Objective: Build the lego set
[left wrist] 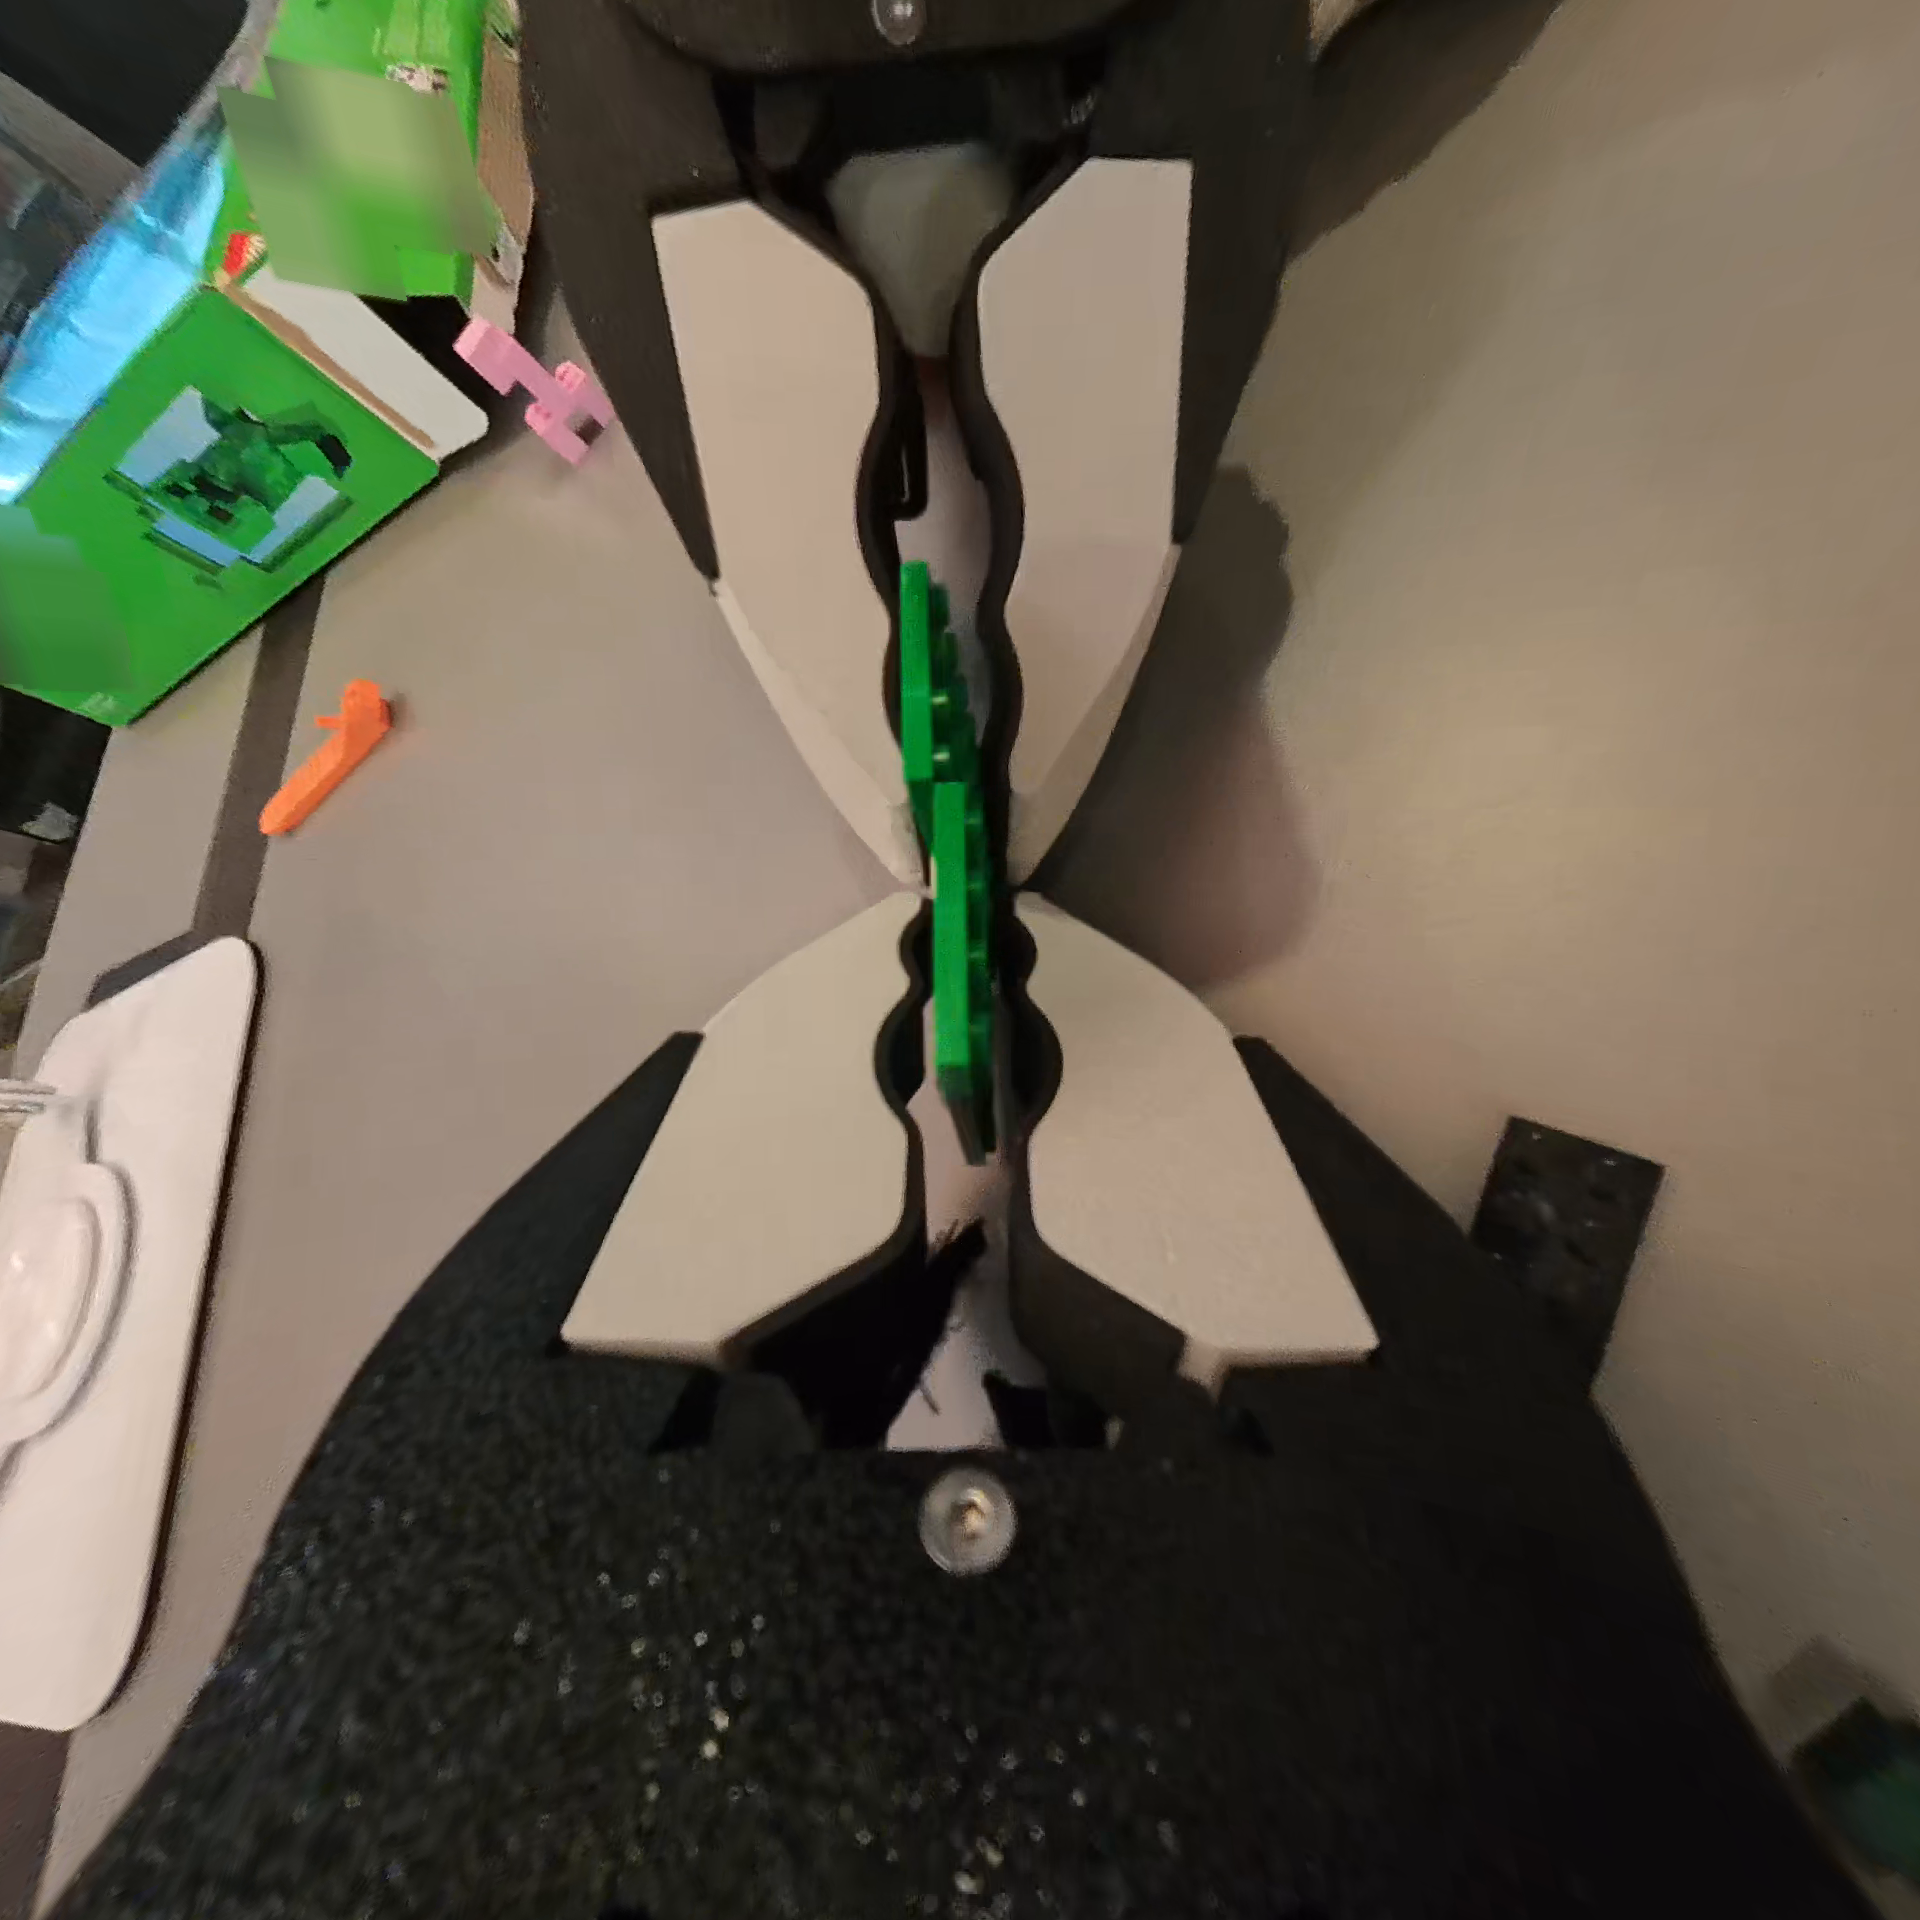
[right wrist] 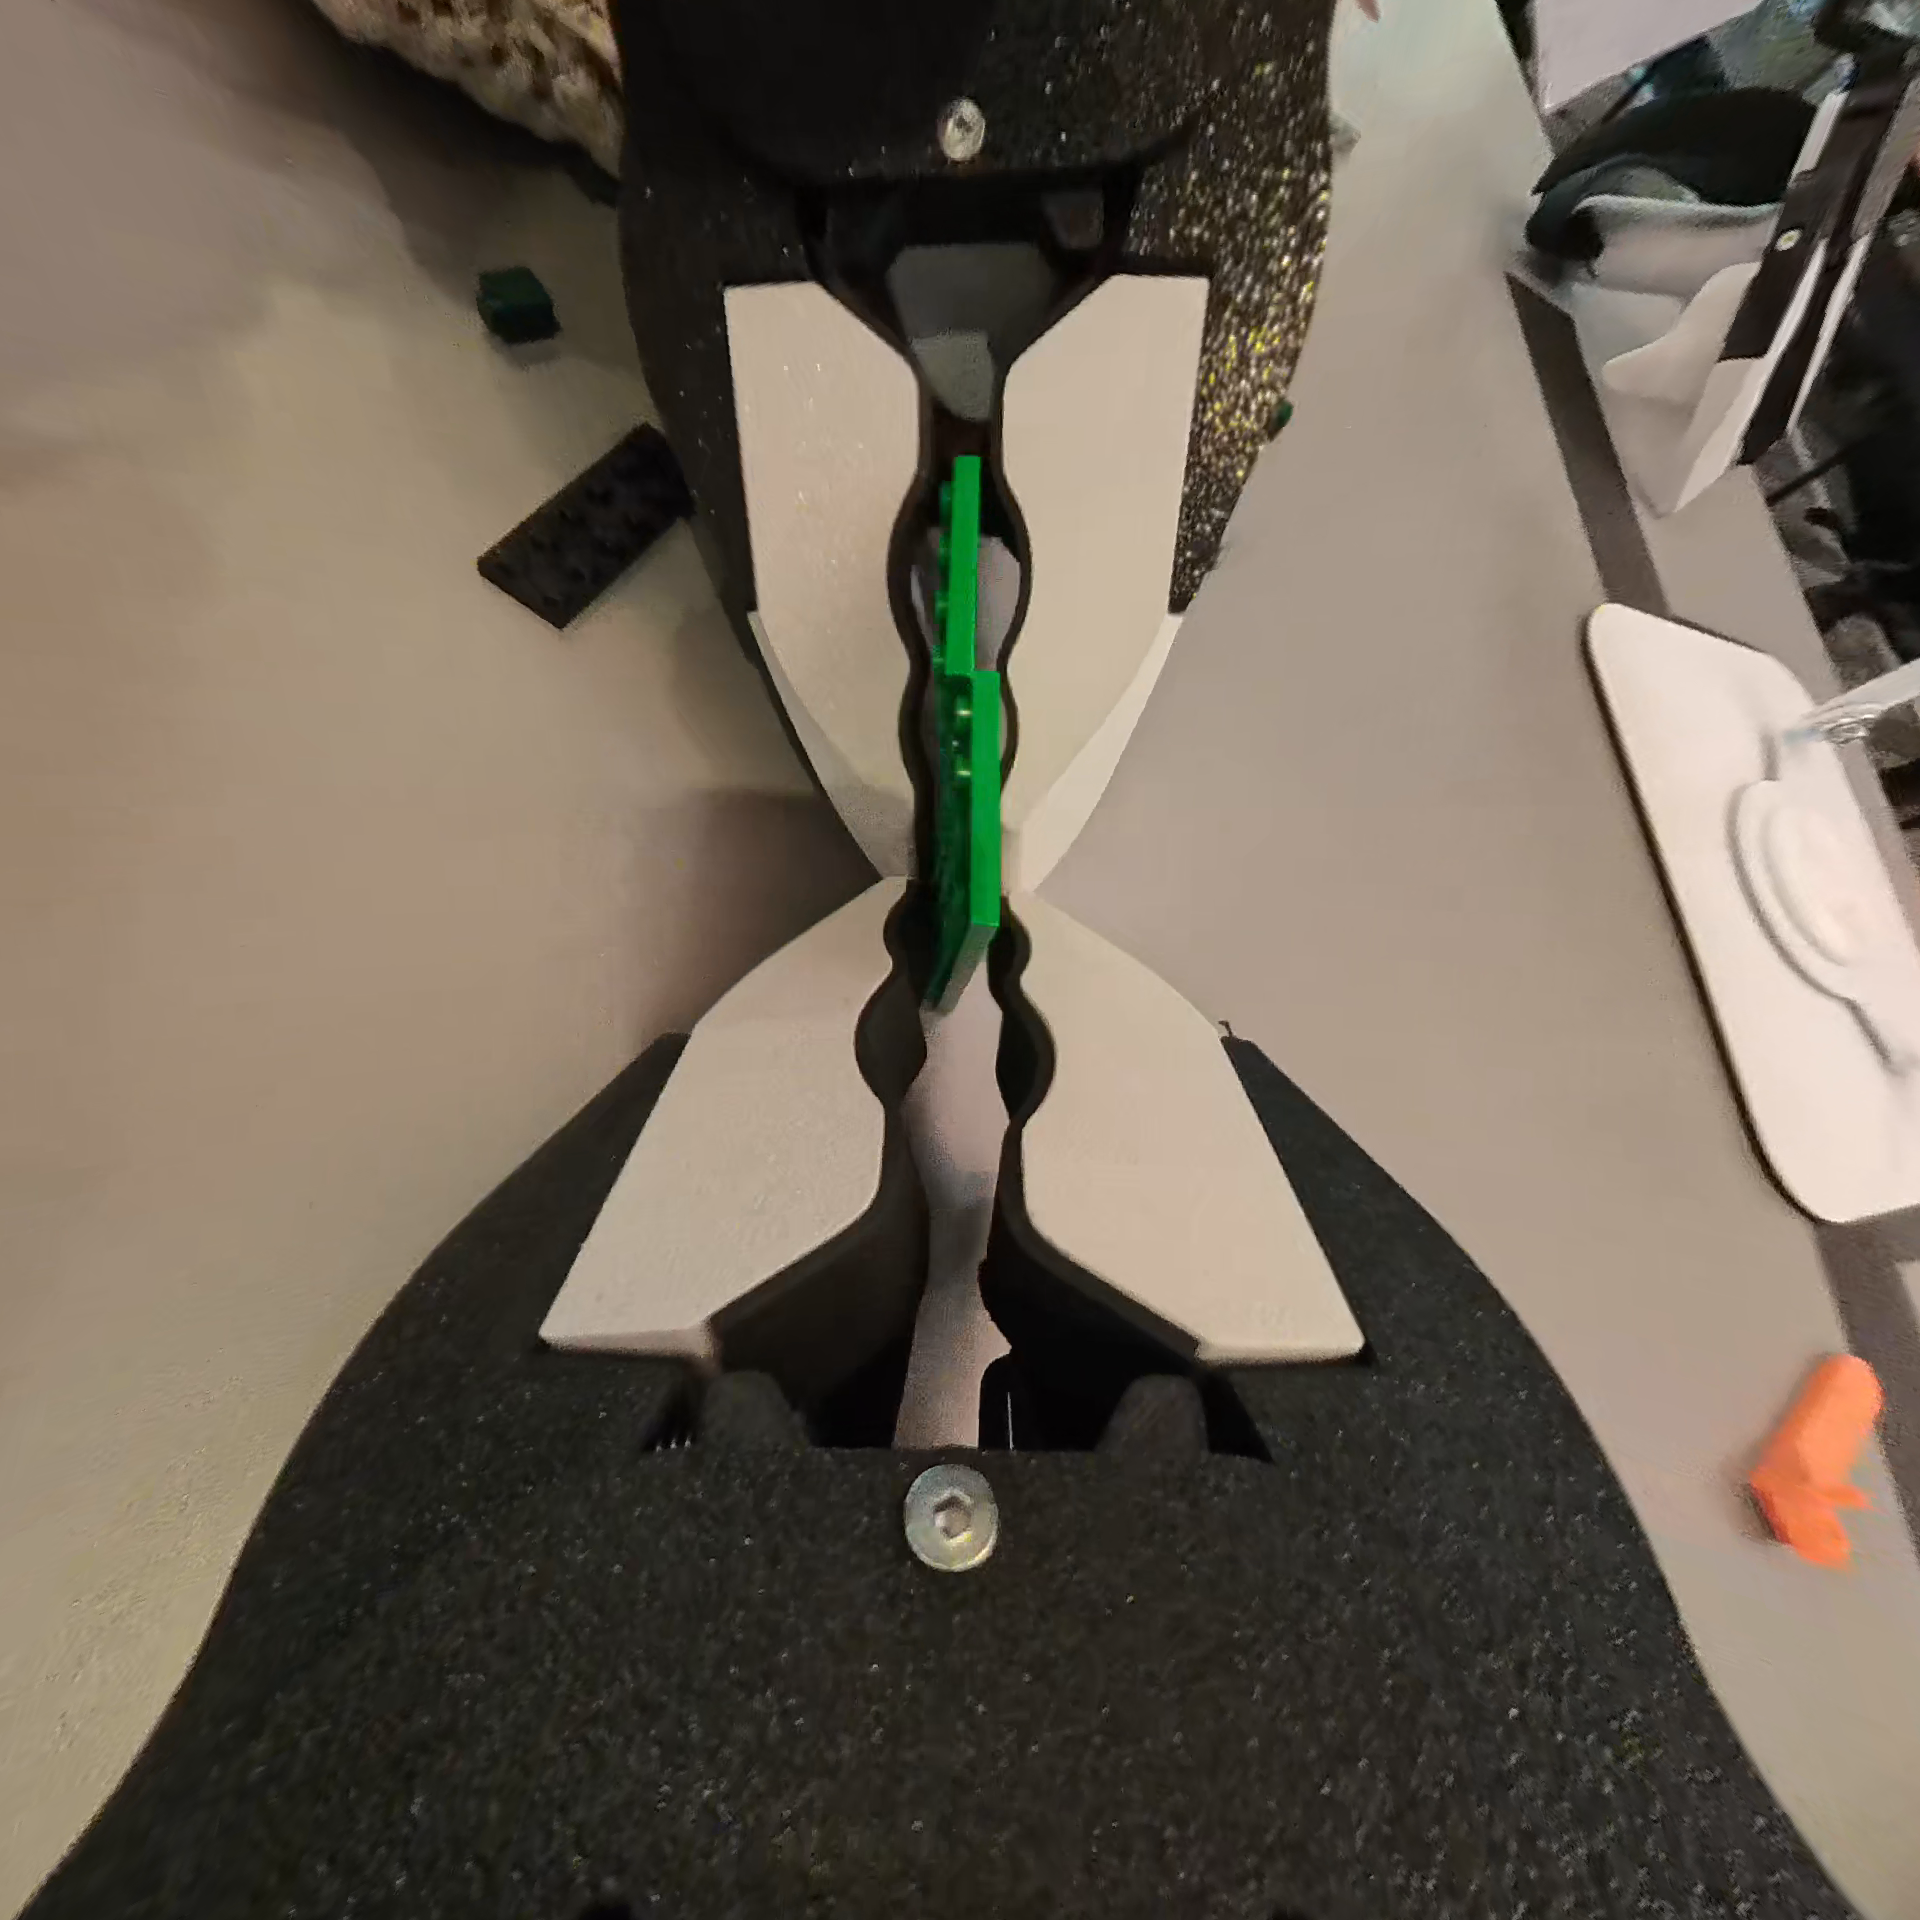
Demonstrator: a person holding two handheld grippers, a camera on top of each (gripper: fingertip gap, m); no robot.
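Observation:
Two green Lego plates stand on edge and overlap face to face where the two grippers meet tip to tip above the grey table. My left gripper (left wrist: pixel 971 899) is shut on the nearer green plate (left wrist: pixel 961 997). My right gripper (left wrist: pixel 966 857) faces it and is shut on the farther green plate (left wrist: pixel 925 665). In the right wrist view, my right gripper (right wrist: pixel 961 909) holds its green plate (right wrist: pixel 966 894). The left gripper (right wrist: pixel 961 868) opposite holds the other green plate (right wrist: pixel 964 561). I cannot tell whether the plates are locked together.
A black plate (left wrist: pixel 1569 1236) (right wrist: pixel 587 530) and a small dark green brick (right wrist: pixel 516 301) lie on the table. An orange brick separator (left wrist: pixel 327 758) (right wrist: pixel 1813 1455), a pink piece (left wrist: pixel 540 384), a green box (left wrist: pixel 208 499) and a white tray (left wrist: pixel 156 1143) (right wrist: pixel 1714 883) sit to one side.

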